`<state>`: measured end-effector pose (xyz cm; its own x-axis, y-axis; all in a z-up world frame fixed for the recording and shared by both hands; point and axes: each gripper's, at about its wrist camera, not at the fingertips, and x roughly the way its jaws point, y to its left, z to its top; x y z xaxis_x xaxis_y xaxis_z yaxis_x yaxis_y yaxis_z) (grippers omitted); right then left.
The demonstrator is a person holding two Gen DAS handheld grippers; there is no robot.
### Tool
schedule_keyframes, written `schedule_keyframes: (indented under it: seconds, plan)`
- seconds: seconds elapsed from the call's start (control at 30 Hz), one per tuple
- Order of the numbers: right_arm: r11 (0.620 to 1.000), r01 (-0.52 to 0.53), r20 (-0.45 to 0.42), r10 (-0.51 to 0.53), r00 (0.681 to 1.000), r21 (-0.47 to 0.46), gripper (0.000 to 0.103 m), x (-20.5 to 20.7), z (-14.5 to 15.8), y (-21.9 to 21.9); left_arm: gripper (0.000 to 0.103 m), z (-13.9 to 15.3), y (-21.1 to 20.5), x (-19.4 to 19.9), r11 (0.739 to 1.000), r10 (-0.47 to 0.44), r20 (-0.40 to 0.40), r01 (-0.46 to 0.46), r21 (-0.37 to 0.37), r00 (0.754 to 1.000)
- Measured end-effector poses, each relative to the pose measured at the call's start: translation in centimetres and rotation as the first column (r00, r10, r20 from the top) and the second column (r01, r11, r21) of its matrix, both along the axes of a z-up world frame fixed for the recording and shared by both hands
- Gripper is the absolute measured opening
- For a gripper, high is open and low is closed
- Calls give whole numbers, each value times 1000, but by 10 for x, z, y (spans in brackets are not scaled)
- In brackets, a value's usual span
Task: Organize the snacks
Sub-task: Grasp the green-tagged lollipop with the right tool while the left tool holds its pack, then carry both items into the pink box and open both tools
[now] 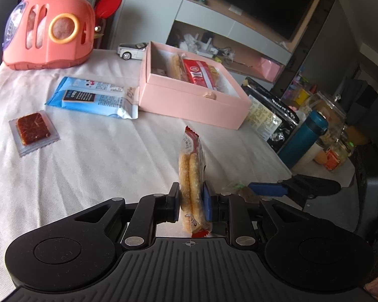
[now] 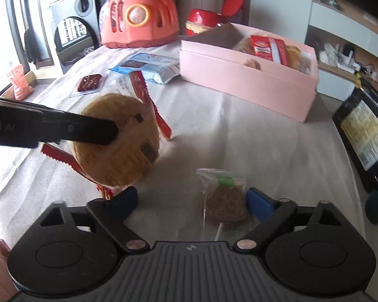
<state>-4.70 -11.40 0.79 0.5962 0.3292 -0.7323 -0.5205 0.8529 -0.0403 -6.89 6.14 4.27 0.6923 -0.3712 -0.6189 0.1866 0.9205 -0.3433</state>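
Golden cracker packet (image 1: pixel 192 183) pinched edge-on in left jaws; right jaws gape around lollipop (image 2: pixel 225 201)

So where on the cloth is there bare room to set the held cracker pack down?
Bare cloth lies ahead of the left gripper, between the cracker pack it holds and the pink box, and left of it below the brown square snack. It is crowded at the right edge, by the black bag and teal bottle.

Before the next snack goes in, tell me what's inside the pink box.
The pink box holds a red-wrapped snack pack lying over round rice crackers, plus a small pale item in the far corner. The near wall hides the floor and whatever lies under the pack.
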Motion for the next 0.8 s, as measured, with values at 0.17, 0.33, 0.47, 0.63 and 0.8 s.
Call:
schedule_keyframes:
  seconds: [0.17,0.33,0.47,0.63,0.8]
  plan:
    - [1000,-12,16,12,1000,4,71,-4,3,-4,23,-1,2,0,1000,6,-3,-6,-9,1000]
    - [1000,-28,22,28,999,0,41,-9,8,-8,23,-1,2,0,1000,6,-3,-6,-9,1000]
    - [999,-38,24,38,999,-1,40,-9,8,-11,22,1,2,-2,1000,8,6,-8,-12,1000]
    - [999,-14,44,12,999,53,37,-5,27,-24,21,25,3,-4,1000,4,78,-2,-30,997]
    - [985,-50,251,7,968,164,37,0,116,-42,21,109,5,6,1000,-9,275,7,8,961]
